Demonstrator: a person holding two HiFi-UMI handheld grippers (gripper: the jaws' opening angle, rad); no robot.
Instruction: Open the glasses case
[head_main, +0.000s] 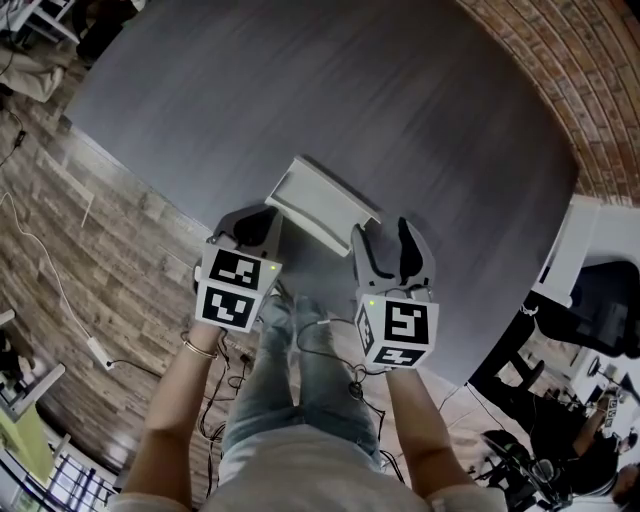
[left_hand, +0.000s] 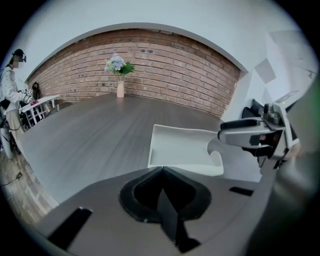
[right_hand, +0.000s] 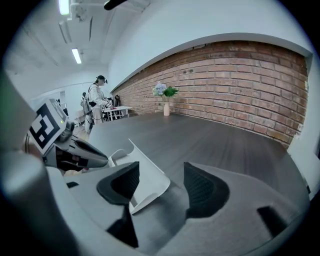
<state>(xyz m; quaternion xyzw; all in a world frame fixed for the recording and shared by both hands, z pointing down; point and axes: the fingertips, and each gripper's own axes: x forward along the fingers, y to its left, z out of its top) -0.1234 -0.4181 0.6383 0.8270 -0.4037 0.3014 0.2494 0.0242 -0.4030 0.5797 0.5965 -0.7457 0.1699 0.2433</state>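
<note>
I judge the opening half done: the white glasses case (head_main: 318, 205) lies near the table (head_main: 300, 90) edge, my left gripper (head_main: 252, 225) closed at its rim, my right gripper (head_main: 385, 235) gaping round its corner, which should next close and lift.

An office-style workroom. A large dark table (head_main: 330, 100) fills the middle. Beyond its far edge runs a bare brick wall (left_hand: 165, 65), with a vase of flowers (left_hand: 120, 89) standing on the table's far end. Off its near side, cables (head_main: 40, 250) and a power strip (head_main: 97, 350) trail over wood flooring (head_main: 120, 250). A black office chair (head_main: 600, 305) sits past its right edge. Strip lights (right_hand: 76, 55) hang overhead, and a person (right_hand: 95, 102) stands at a white side table (right_hand: 117, 111) past its left end.
</note>
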